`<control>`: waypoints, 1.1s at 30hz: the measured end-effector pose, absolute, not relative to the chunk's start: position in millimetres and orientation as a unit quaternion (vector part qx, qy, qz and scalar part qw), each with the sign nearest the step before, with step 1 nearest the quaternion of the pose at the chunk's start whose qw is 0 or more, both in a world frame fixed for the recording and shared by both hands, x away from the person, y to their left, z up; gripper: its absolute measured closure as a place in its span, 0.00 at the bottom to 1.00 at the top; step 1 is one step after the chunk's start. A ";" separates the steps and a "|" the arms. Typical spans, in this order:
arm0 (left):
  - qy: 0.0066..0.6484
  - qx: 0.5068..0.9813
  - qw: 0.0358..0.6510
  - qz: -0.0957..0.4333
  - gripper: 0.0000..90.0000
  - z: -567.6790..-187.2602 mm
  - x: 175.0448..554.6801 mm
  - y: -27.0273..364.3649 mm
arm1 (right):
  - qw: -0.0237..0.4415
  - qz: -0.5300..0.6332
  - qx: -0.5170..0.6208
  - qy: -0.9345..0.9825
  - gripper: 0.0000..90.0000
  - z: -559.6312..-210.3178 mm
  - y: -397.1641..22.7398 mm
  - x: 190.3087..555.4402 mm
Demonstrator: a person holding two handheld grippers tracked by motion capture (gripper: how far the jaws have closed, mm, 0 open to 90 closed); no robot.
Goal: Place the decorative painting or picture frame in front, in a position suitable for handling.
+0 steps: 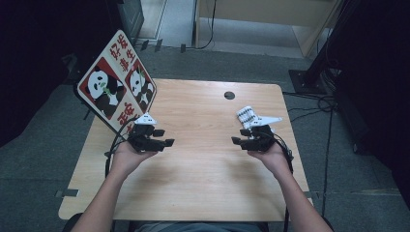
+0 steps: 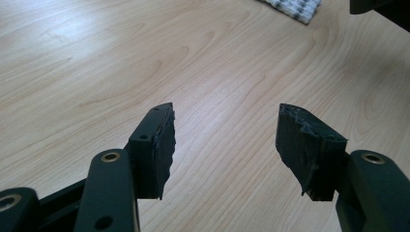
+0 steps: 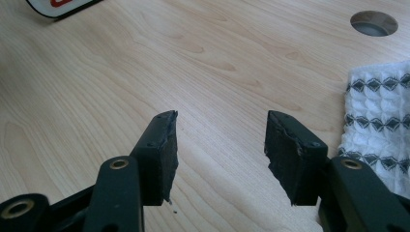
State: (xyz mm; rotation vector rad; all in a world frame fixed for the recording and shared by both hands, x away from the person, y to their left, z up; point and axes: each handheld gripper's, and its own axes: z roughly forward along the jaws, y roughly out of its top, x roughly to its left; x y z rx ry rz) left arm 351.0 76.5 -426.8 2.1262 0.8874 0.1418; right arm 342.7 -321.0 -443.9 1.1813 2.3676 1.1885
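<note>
A: What lies on the pale wood-grain table (image 1: 203, 169)?
B: A folded white waffle-weave cloth (image 3: 382, 116) with dark diamond bands, near the far right, just beside the right gripper (image 3: 220, 140).
A: And the tools?
B: Right gripper and left gripper (image 2: 225, 137) both gape wide, rough black pads (image 2: 167, 145) empty, above bare wood.

Left gripper (image 2: 225, 140) over bare table (image 2: 96, 63).
Jaws spread wide, nothing between; patterned cloth (image 2: 295, 7) at one o'clock, well apart.

A light wooden table (image 1: 193, 188) stands on grey carpet (image 1: 34, 169), dark surroundings.
</note>
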 end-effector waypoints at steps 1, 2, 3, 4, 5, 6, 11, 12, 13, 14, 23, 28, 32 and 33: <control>0.352 0.842 0.405 0.056 0.44 -426.8 351.0 76.7 | 0.120 0.407 0.404 0.810 0.52 -443.9 -321.1 342.7; 0.352 0.842 0.406 0.057 0.44 -426.9 351.0 76.8 | 0.119 0.405 0.406 0.811 0.52 -444.0 -321.3 342.6; 0.351 0.842 0.406 0.057 0.44 -426.8 351.0 76.9 | 0.119 0.405 0.406 0.811 0.52 -444.0 -321.3 342.6; 0.351 0.842 0.406 0.056 0.44 -426.9 351.0 77.0 | 0.121 0.402 0.405 0.812 0.52 -444.1 -321.8 342.7; 0.351 0.842 0.406 0.056 0.44 -427.0 351.0 76.9 | 0.121 0.402 0.405 0.812 0.52 -444.1 -321.8 342.7; 0.351 0.842 0.405 0.057 0.44 -427.1 350.9 76.8 | 0.121 0.402 0.404 0.813 0.52 -444.1 -322.0 342.8; 0.351 0.841 0.408 0.055 0.44 -427.3 351.1 77.5 | 0.122 0.413 0.403 0.807 0.49 -442.3 -323.2 343.5; 0.351 0.842 0.407 0.054 0.44 -426.5 350.9 78.0 | 0.121 0.413 0.405 0.807 0.49 -441.7 -323.7 343.3; 0.350 0.840 0.411 0.054 0.43 -425.8 350.4 78.3 | 0.120 0.413 0.406 0.806 0.49 -441.6 -323.8 343.4; 0.349 0.839 0.414 0.052 0.43 -424.9 349.8 78.7 | 0.120 0.413 0.406 0.806 0.49 -441.6 -323.8 343.4; 0.356 0.835 0.416 0.055 0.43 -422.1 346.8 86.3 | 0.116 0.403 0.405 0.813 0.47 -443.2 -321.2 347.7; 0.357 0.837 0.412 0.051 0.42 -422.9 345.7 88.1 | 0.112 0.402 0.401 0.816 0.47 -443.5 -319.0 349.3; 0.358 0.837 0.411 0.048 0.42 -423.7 345.3 88.8 | 0.111 0.400 0.402 0.816 0.47 -443.7 -318.3 350.7; 0.358 0.837 0.411 0.048 0.42 -423.7 345.1 89.1 | 0.110 0.400 0.402 0.816 0.47 -443.6 -318.2 350.9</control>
